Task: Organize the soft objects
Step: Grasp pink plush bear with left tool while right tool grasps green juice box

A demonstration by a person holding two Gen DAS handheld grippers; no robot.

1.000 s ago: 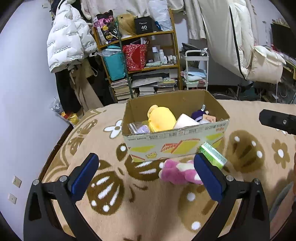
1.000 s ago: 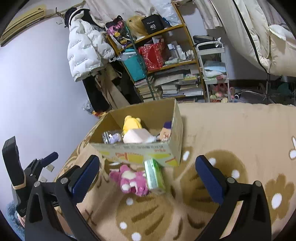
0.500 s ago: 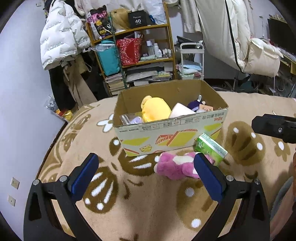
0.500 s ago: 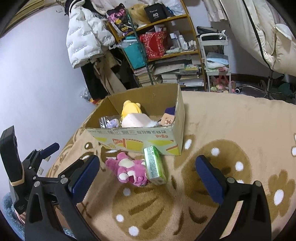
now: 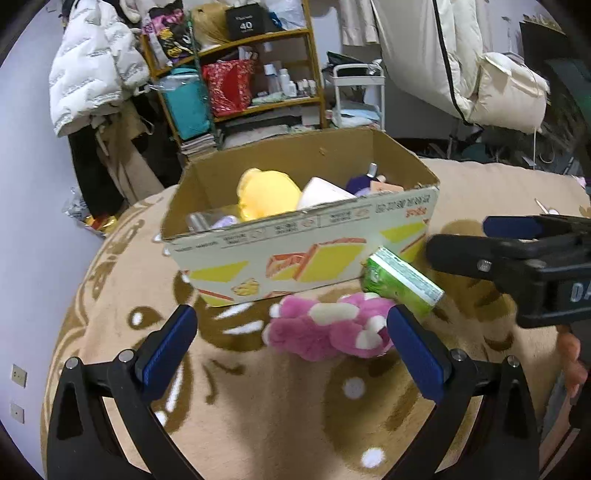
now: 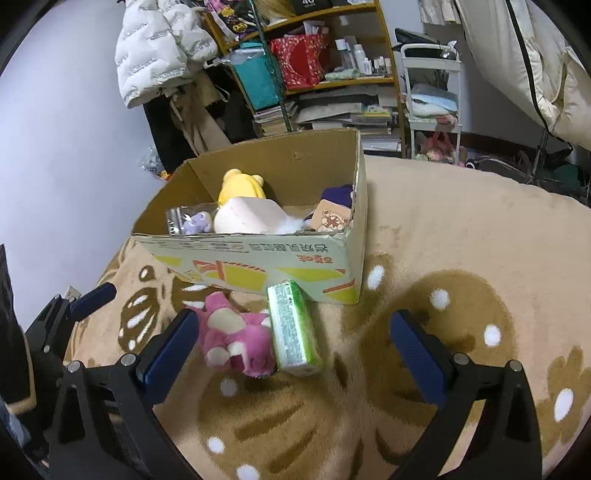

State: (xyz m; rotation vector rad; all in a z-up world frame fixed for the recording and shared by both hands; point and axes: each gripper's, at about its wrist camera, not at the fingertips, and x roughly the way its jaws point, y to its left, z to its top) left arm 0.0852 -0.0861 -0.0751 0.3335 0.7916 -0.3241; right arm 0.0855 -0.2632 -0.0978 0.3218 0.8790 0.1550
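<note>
Left wrist view: left claw (image 5: 291,343) gapes wide and empty, the pink plush toy (image 5: 328,330) lying dead ahead between its fingertips.
Toy axis: crosswise to the claw, on the patterned rug (image 5: 258,424).
Neighbours: green tissue pack (image 5: 400,282) touching the toy; cardboard box (image 5: 295,251) just behind.
Right claw (image 6: 293,349): wide, empty; toy left of centre.
Nearer: the left, judging by framing.

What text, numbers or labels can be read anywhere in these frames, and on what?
"40": black box on the top shelf.
"DA", cut off: right gripper body.
Cardboard box rim print: upside down, unreadable.
Green pack label: too small to read.
</note>
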